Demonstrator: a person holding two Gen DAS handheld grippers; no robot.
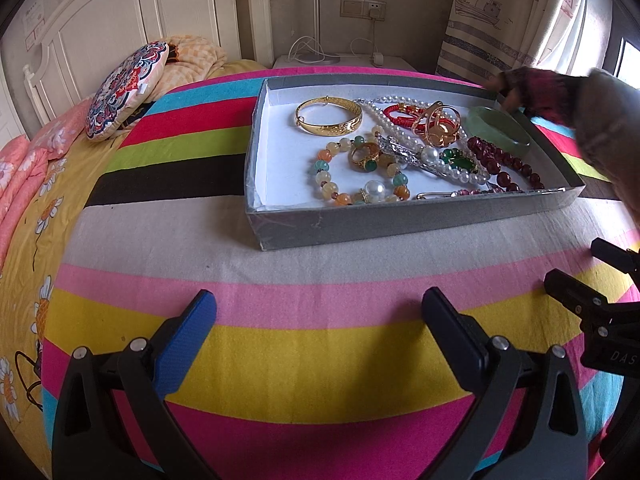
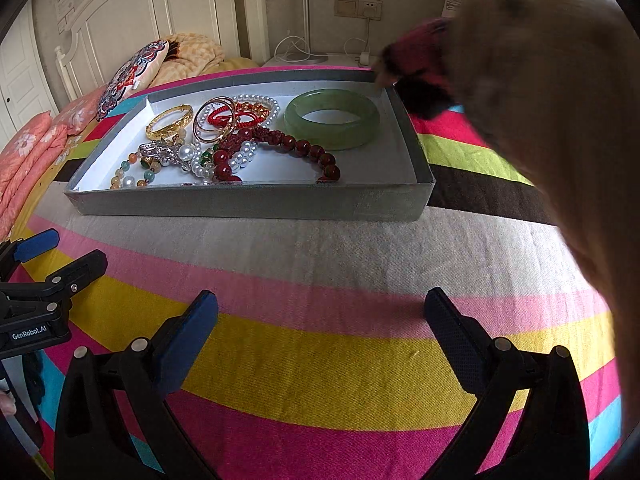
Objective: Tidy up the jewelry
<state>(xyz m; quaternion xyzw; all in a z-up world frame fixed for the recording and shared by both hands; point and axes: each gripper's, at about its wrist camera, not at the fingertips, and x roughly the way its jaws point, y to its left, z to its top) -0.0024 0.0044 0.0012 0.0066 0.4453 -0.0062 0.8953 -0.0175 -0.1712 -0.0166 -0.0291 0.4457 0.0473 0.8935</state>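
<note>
A shallow grey cardboard tray with a white floor [image 1: 344, 232] sits on a bed covered by a brightly striped cloth [image 1: 320, 352]. Inside the tray the jewelry lies in a loose heap. A gold engraved bangle [image 1: 329, 121] rests near the far left corner, apart from the pile. A white pearl necklace [image 1: 404, 120] winds through the middle, touching a red braided cord bracelet [image 1: 400, 114] and a cluster of thin rose-gold rings [image 1: 438, 126]. A pale green jade bangle [image 2: 332, 118] lies flat toward the far right corner. A dark red bead bracelet [image 2: 296, 148] curves just beside it, and a bracelet of orange, cream and green beads [image 1: 340, 176] sits near the front wall.

A person's blurred hand in a dark red sleeve [image 2: 416, 56] reaches to the tray's far right corner, the fingertips at the rim.

The left tongs [image 1: 318, 312] hover above the striped cloth in front of the tray, spread wide and holding nothing. The right tongs [image 2: 320, 312] do likewise, also wide and empty, well short of the tray.

A patterned round cushion [image 1: 128, 88] leans near the white headboard [image 1: 132, 8].
</note>
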